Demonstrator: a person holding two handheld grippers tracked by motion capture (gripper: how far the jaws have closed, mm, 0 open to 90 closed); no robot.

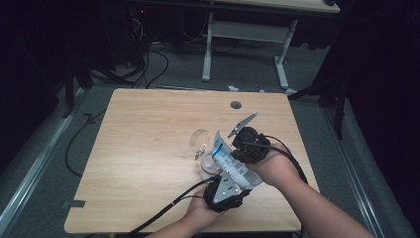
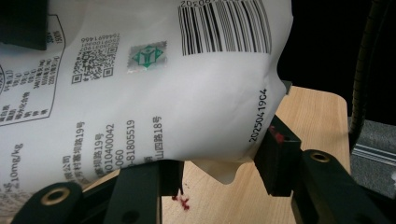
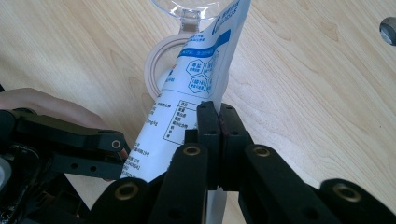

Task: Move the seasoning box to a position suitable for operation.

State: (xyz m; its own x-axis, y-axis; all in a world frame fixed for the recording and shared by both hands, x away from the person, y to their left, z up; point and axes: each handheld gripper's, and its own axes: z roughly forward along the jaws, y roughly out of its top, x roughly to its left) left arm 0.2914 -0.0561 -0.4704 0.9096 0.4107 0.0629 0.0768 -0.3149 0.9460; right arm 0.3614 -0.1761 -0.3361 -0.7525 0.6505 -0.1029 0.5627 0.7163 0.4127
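A wooden table takes up most of the high view, with a small round hole near its far edge and grey floor with a white desk frame beyond it. The person's two forearms come in from the near edge and meet right of the table's middle. Between them is a white and blue printed bag, held tilted above the tabletop with its top corner towards a clear stemmed glass that stands just beside it. The left gripper sits at the near end of the bag; in the left gripper view its two black jaws are clamped on the bag's lower bulge, one on each side, with the barcode and printed text above them. The right gripper is on the far right side of the bag; in the right gripper view its jaws are pressed tightly together on the bag's edge, pinching the thin film between the pads. In that view the glass's round foot rests on the wood just behind the bag.
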